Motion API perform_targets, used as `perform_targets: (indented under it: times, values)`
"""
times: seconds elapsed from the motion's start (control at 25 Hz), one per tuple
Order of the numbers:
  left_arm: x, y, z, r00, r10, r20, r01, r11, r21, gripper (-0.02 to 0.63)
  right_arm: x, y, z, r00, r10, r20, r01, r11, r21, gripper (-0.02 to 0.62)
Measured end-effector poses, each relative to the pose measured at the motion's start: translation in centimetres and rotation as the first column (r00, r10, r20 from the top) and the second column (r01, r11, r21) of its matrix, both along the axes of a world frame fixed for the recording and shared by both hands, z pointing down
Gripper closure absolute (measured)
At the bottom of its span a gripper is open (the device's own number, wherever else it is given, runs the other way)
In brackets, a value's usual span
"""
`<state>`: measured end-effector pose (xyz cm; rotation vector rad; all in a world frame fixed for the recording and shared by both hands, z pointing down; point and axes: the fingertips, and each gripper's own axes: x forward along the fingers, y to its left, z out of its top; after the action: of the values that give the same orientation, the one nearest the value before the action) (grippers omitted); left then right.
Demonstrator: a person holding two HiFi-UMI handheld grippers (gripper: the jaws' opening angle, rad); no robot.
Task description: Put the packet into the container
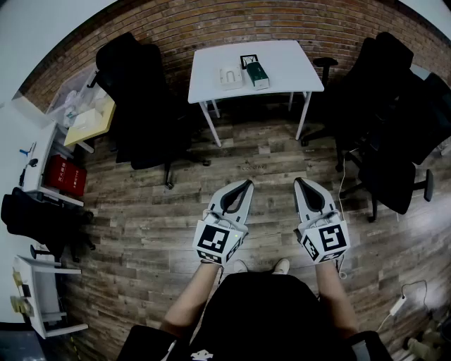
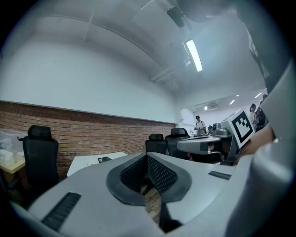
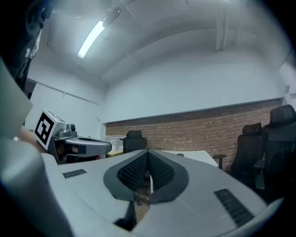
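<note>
Head view, nearest first: two grey two-jaw grippers with marker cubes, held out level over the dark wooden plank floor [image 1: 268, 151], left gripper [image 1: 246, 185] and right gripper [image 1: 299, 182] side by side and apart. Both claws pressed together at the tips, pinching nothing; same reading in each gripper view, ribbed pads meeting with only floor behind them.

Task seemingly not begun. Green packet [image 1: 257, 75] lying on the white rectangular table [image 1: 285, 60], well away from both grippers, just beside a white open container [image 1: 230, 76]; touching it or not, cannot tell.

Likely troubles from here:
- Arriving with claws unopened, so shoving the packet along the tabletop instead of taking it.
- Nudging the light container, given how close it sits to the packet.
- Mistaking the small dark-framed item [image 1: 248, 61] behind the packet for the target.

Around the route: a black office chair [image 1: 137, 106] left of the table and a cluster of black chairs [image 1: 394, 113] to the right, narrowing the approach without closing it. White power strip and cable [image 1: 399, 304] on the floor at the near right, a possible snag underfoot. Farther left, a red box [image 1: 65, 175] and a yellow-topped desk [image 1: 91, 120]. Beyond the table, a red brick wall [image 1: 282, 21].
</note>
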<state>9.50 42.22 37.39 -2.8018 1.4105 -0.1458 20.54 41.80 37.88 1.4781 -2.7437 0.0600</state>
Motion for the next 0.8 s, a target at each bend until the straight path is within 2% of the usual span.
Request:
perform_targets:
  times: [0.16, 0.52, 0.64, 0.8]
  values:
    - [0.2, 0.2, 0.4, 1.000, -0.007, 0.001, 0.007, 1.000, -0.003, 0.598, 0.4, 0.1, 0.4, 1.000, 0.022, 0.016, -0.021, 1.000, -0.022, 0.591]
    - [0.4, 0.5, 0.8, 1.000, -0.020, 0.001, 0.020, 1.000, -0.015, 0.598, -0.5, 1.0, 0.1, 0.999, -0.052, 0.003, 0.052, 0.999, -0.001, 0.591]
    - [0.8, 0.7, 0.7, 1.000, -0.023, 0.004, 0.023, 1.000, -0.014, 0.598, 0.1, 0.9, 0.2, 0.999, -0.023, -0.026, 0.023, 1.000, -0.001, 0.591]
    - [1.3, 1.1, 0.8, 1.000, -0.023, 0.008, 0.023, 1.000, -0.014, 0.598, 1.0, 1.1, 0.3, 1.000, 0.002, -0.017, -0.002, 1.000, -0.020, 0.591]
